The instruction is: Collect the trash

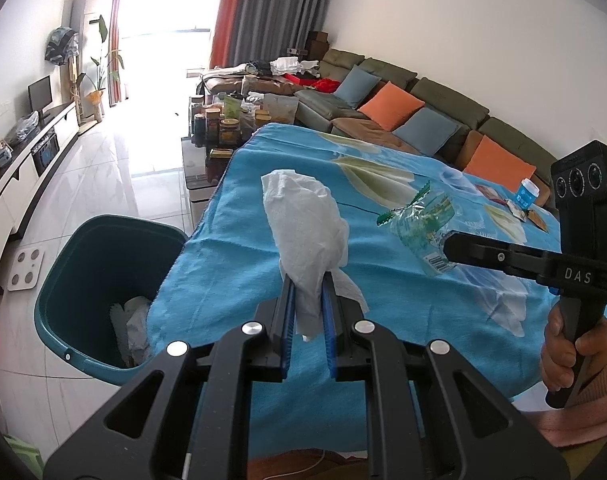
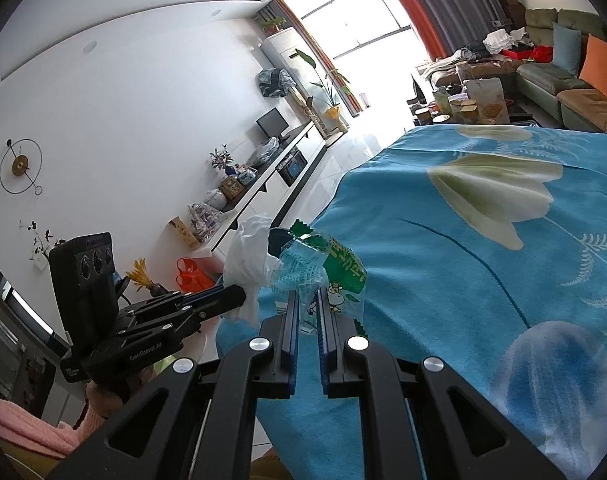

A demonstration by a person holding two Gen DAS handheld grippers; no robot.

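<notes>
Living room, blue-covered desk (image 1: 383, 300): left claw (image 1: 307, 280) clamps a tissue (image 1: 303, 216), right claw (image 2: 308, 296) clamps a wrapper (image 2: 323, 268); the bin (image 1: 63, 280) stands low left of both, nearer the left claw.

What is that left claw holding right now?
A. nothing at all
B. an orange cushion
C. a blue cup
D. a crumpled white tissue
D: in the left wrist view, the left claw is shut on a crumpled white tissue, which sticks up from between its blue pads above the blue tablecloth.
</notes>
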